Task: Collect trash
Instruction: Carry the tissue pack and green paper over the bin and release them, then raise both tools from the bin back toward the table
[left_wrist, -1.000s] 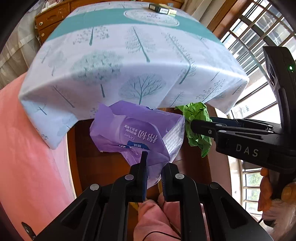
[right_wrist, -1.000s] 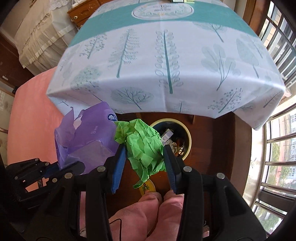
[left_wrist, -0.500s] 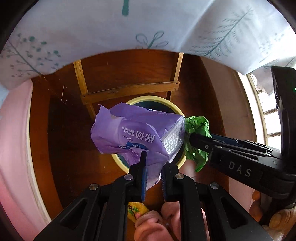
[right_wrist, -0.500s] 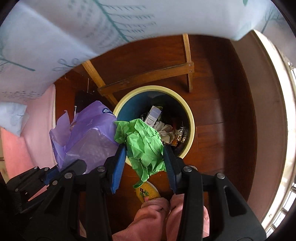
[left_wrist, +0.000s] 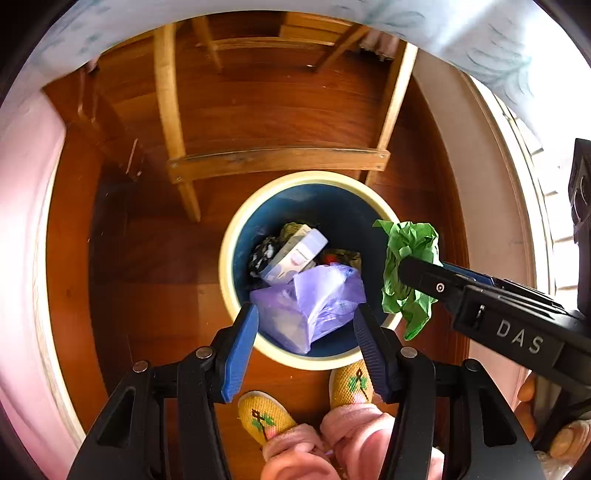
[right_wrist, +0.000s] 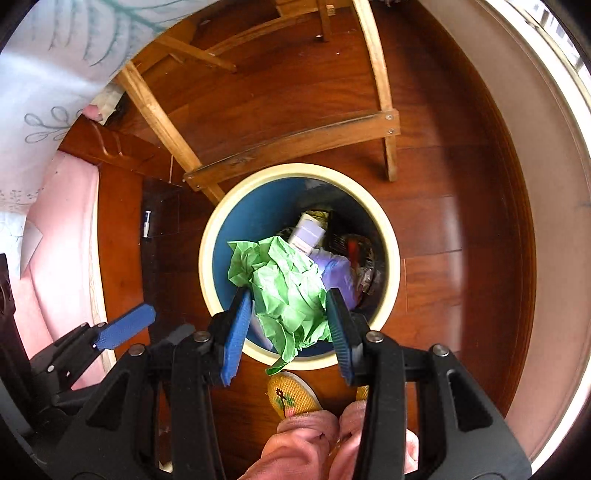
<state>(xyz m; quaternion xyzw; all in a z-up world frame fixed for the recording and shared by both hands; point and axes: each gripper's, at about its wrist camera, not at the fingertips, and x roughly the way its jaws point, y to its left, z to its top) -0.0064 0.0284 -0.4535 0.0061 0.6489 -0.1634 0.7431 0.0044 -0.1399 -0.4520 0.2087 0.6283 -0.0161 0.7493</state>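
**Now over the bin — one piece let go, one to follow**

Directly above the bin (left_wrist: 229, 258), the left gripper (left_wrist: 304, 325) is opening; the purple packet (left_wrist: 314, 302) lies loose inside, between the spreading jaws. The green paper (right_wrist: 288, 291) is pinched by the right gripper (right_wrist: 290, 317) — best released inside the rim's near edge. Table legs crowd the far side.
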